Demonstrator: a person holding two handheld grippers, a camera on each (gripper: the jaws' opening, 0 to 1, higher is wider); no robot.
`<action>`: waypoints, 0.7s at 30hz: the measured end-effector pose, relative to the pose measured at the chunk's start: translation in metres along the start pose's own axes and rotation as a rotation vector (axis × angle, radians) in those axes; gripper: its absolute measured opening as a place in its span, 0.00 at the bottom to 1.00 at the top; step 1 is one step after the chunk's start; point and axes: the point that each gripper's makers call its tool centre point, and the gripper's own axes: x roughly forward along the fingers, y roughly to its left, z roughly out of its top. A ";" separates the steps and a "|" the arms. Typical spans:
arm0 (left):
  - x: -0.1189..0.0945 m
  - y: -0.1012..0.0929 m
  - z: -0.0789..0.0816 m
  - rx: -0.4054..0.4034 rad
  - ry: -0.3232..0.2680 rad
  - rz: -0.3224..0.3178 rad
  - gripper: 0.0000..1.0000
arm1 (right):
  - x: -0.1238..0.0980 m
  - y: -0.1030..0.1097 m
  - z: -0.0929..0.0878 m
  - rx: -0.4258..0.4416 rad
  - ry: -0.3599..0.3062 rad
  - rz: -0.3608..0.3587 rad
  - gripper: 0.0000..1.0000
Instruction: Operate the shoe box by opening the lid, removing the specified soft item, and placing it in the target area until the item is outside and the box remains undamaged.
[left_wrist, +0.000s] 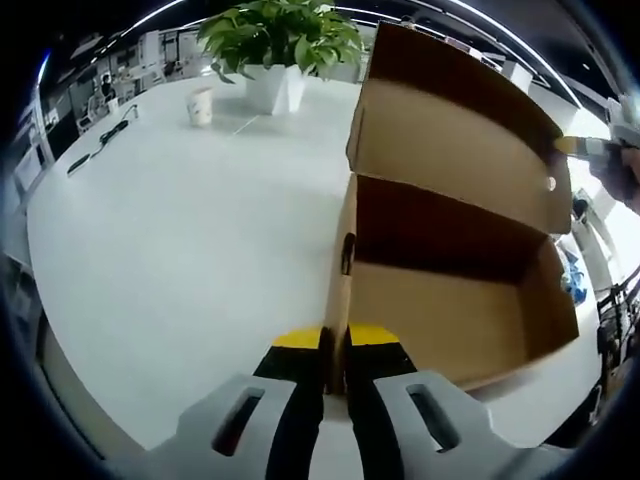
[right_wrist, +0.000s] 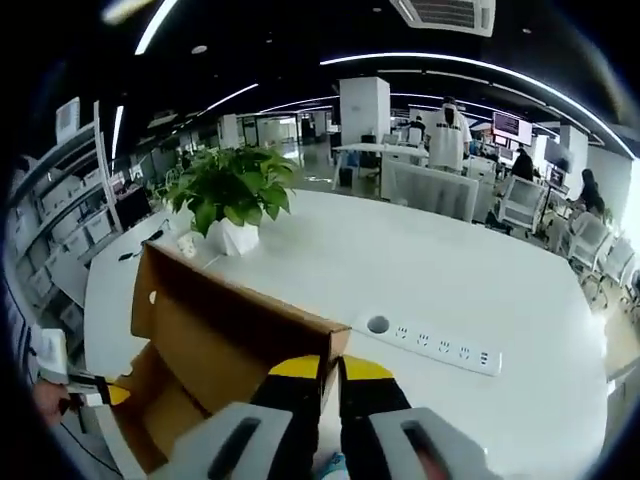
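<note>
We have the left gripper (left_wrist: 335, 385) pinched tight on the near side wall of the shoe box (left_wrist: 450, 300), and the right gripper (right_wrist: 328, 395) clamped just as tight on the free edge of the raised lid (right_wrist: 240, 320), which stands up from the box's far wall. The box interior that shows looks bare; only a bluish scrap (right_wrist: 332, 462) peeks beside the right jaws, so we cannot tell where the soft item lies. Forcing the lid further back could crease the cardboard hinge, and pulling sideways could tear the thin wall or drag the box toward the potted plant (left_wrist: 280, 45).
</note>
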 end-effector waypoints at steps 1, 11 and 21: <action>0.000 0.000 0.000 0.001 0.000 0.001 0.05 | -0.002 0.001 -0.002 -0.016 0.001 -0.002 0.00; 0.000 -0.001 0.000 0.012 0.003 0.011 0.05 | -0.025 0.014 0.001 -0.042 -0.079 0.029 0.00; -0.001 -0.001 0.000 0.003 0.002 0.011 0.05 | -0.045 0.023 -0.007 -0.055 -0.118 0.032 0.00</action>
